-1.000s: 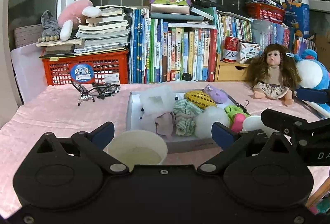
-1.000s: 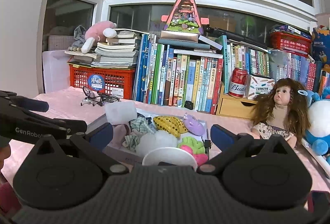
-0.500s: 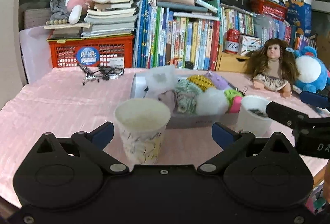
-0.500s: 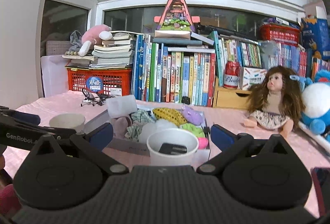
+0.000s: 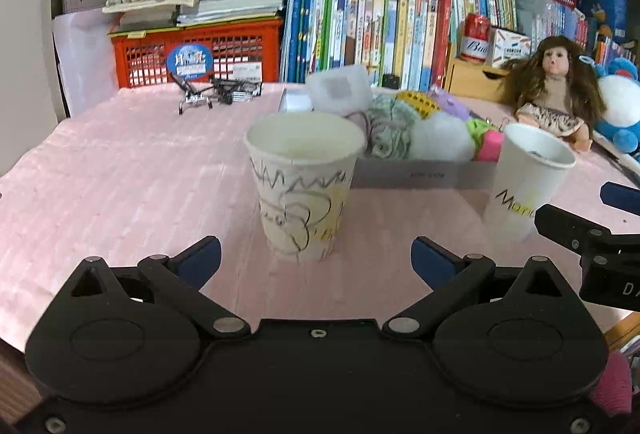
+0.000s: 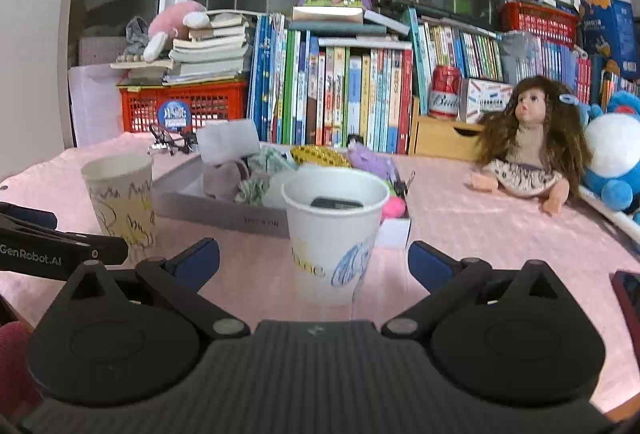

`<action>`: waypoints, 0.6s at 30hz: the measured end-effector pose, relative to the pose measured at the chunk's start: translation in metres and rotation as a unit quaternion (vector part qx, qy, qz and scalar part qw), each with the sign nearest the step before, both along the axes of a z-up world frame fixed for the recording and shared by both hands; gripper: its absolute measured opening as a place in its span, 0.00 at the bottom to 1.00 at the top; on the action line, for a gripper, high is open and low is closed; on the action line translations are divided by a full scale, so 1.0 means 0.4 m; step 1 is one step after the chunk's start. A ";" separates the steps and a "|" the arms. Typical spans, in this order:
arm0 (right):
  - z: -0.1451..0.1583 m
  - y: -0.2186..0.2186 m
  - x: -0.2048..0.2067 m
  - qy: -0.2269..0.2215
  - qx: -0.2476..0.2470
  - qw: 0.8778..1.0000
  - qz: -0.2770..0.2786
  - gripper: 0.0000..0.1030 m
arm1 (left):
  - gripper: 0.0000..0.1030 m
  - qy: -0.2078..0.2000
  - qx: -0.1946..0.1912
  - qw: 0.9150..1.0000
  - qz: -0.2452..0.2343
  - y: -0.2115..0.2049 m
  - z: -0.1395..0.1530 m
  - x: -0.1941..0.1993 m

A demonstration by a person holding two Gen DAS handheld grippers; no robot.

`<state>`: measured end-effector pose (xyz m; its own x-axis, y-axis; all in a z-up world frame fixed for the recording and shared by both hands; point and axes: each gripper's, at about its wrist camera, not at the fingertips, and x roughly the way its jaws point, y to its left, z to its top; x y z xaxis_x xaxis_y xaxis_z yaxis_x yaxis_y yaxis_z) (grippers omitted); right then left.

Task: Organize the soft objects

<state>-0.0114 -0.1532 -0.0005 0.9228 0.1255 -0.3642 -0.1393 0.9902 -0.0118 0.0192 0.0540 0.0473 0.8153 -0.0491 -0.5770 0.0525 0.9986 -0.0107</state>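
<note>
A shallow grey box [image 6: 224, 212] on the pink table holds several soft things: a white pom-pom [image 5: 438, 140], a striped cloth [image 5: 386, 132], a yellow net ball [image 6: 320, 156], a purple toy [image 6: 366, 160]. A scribbled paper cup [image 5: 302, 184] stands upright in front of my open left gripper [image 5: 316, 260]. A second paper cup [image 6: 334, 234] with a dark object inside stands in front of my open right gripper [image 6: 314, 260]. Both grippers are empty, just short of their cups.
A doll [image 6: 528, 138] and a blue plush [image 6: 614, 154] sit at the right. Books, a red crate [image 5: 198, 52] and a beer can [image 6: 444, 96] line the back. A wire toy [image 5: 204, 94] lies at back left. A dark phone edge [image 6: 628, 294] lies at right.
Both grippers have pulled back and lowered; the two cups, earlier right at the fingers, now stand fully in view on the table in front of them.
</note>
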 end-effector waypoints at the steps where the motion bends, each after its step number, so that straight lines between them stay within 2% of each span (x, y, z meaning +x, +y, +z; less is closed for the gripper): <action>1: -0.006 0.000 0.001 0.003 0.000 1.000 -0.002 1.00 | 0.98 0.003 -0.001 1.000 0.001 0.001 -0.006 0.001; 9: -0.053 0.002 0.015 0.026 0.000 1.000 -0.009 1.00 | 0.98 0.012 0.024 1.000 0.014 -0.005 -0.061 0.012; 18: -0.089 0.000 0.029 0.048 0.001 0.999 -0.015 1.00 | 0.99 0.030 0.017 0.999 0.018 -0.008 -0.098 0.026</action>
<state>0.0004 -0.1532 -0.0361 0.8873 0.0985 -0.4505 -0.1091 0.9940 0.0025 0.0297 0.0507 0.0082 0.7806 0.0007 -0.6251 0.0167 0.9996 0.0219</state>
